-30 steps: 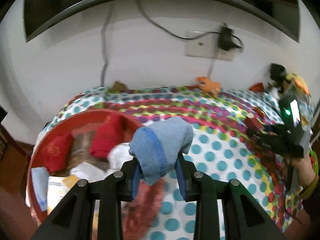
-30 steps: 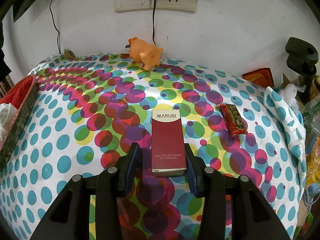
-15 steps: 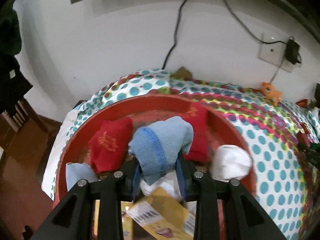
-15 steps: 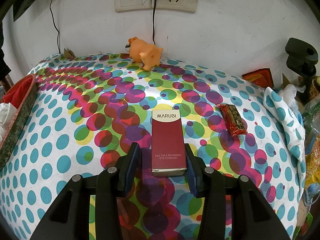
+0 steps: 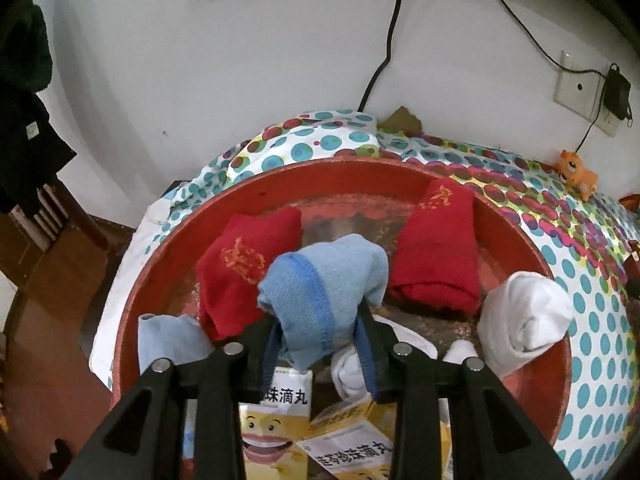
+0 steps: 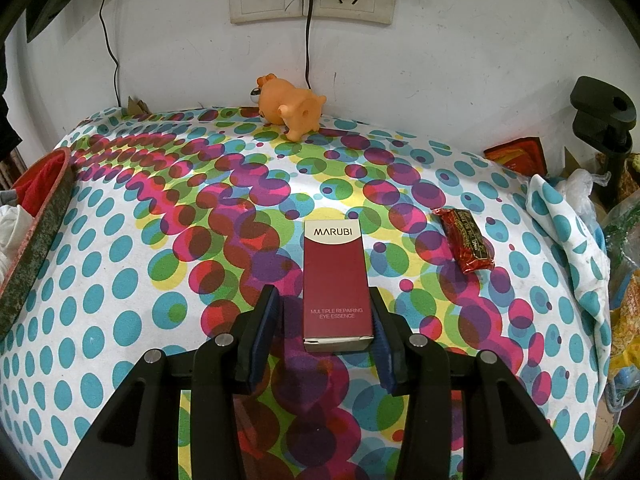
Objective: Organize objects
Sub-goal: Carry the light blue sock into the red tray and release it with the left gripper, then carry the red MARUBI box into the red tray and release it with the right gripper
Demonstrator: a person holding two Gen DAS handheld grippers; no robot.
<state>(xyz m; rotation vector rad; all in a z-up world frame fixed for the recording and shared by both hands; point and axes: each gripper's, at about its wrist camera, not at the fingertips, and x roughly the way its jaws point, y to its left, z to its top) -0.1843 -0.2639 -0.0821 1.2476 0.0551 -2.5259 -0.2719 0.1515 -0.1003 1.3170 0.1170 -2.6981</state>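
My left gripper (image 5: pixel 320 344) hovers over a round red basin (image 5: pixel 168 248). A rolled light blue sock (image 5: pixel 324 284) sits between its pads and touches both, while the jaws are opening. In the basin lie two red socks (image 5: pixel 240 268), a white sock roll (image 5: pixel 520 316), another pale blue sock (image 5: pixel 168 340) and yellow boxes (image 5: pixel 276 432). My right gripper (image 6: pixel 324 320) stands open around the near end of a dark red Marubi box (image 6: pixel 336 280), which lies flat on the dotted tablecloth (image 6: pixel 120 280). There is a gap beside the gripper's left pad.
An orange toy animal (image 6: pixel 292 110) stands by the wall under the sockets. A red snack packet (image 6: pixel 466 240) lies to the right of the box. The basin's edge (image 6: pixel 36 240) shows at the far left of the right wrist view. Clutter and a black clamp (image 6: pixel 600 116) crowd the table's right end.
The left gripper carried the blue sock leftward from above the cloth to over the red basin and sank toward it. Its jaws now stand slightly wider. The right gripper and the box stayed put.
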